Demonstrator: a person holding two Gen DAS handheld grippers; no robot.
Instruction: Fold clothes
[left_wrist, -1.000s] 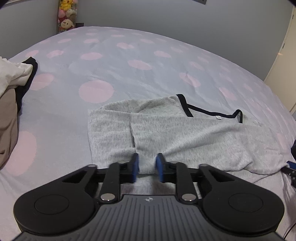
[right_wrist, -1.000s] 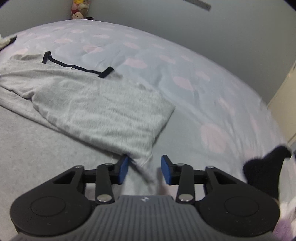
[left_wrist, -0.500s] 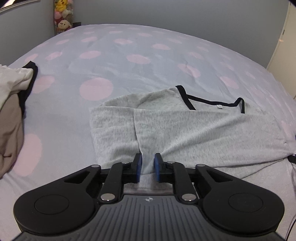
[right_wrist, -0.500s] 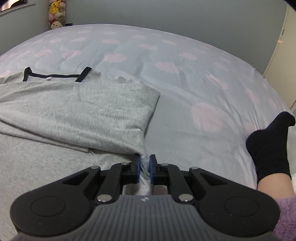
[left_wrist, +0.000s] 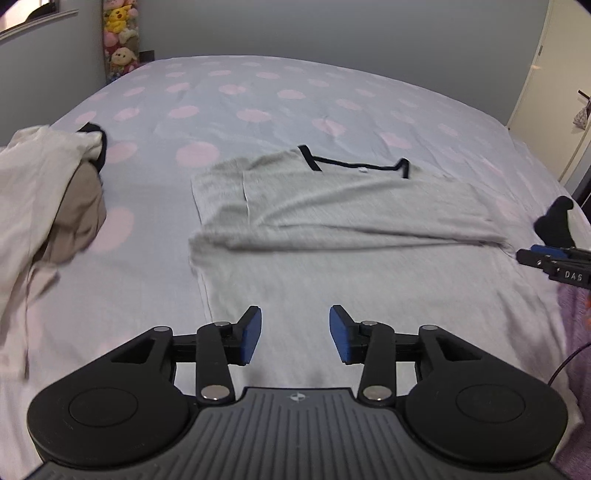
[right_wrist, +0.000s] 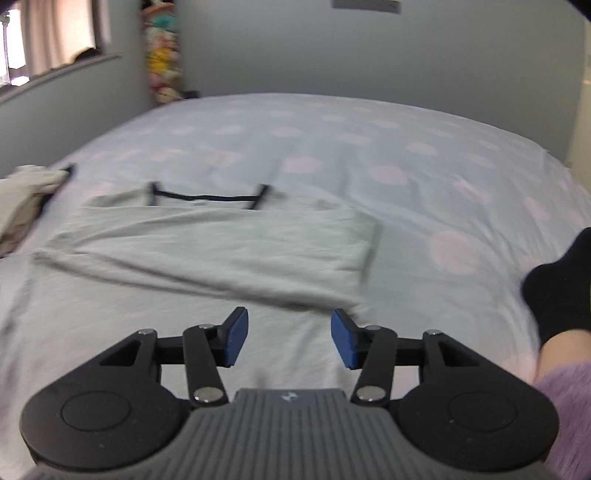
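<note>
A grey T-shirt (left_wrist: 332, 210) with a black neckband lies on the bed, its lower part folded up over the chest in a wide band. In the right wrist view the same grey T-shirt (right_wrist: 221, 251) looks blurred. My left gripper (left_wrist: 295, 338) hovers open over the shirt's near, flat layer, nothing between its blue pads. My right gripper (right_wrist: 288, 341) is open too, just short of the folded edge, holding nothing. The right gripper's tips (left_wrist: 543, 254) also show at the right edge of the left wrist view.
A pile of white and beige clothes (left_wrist: 40, 199) lies at the left. The bed cover (left_wrist: 258, 96) is pale blue with pink dots. A person's foot in a black sock (right_wrist: 557, 288) rests on the bed at the right. Plush toys (left_wrist: 120, 40) stand in the far corner.
Both grippers were shut on the shirt's folded edge half a second ago; now both have let go, opened wide and pulled back toward me. The fold stays laid over the shirt.
</note>
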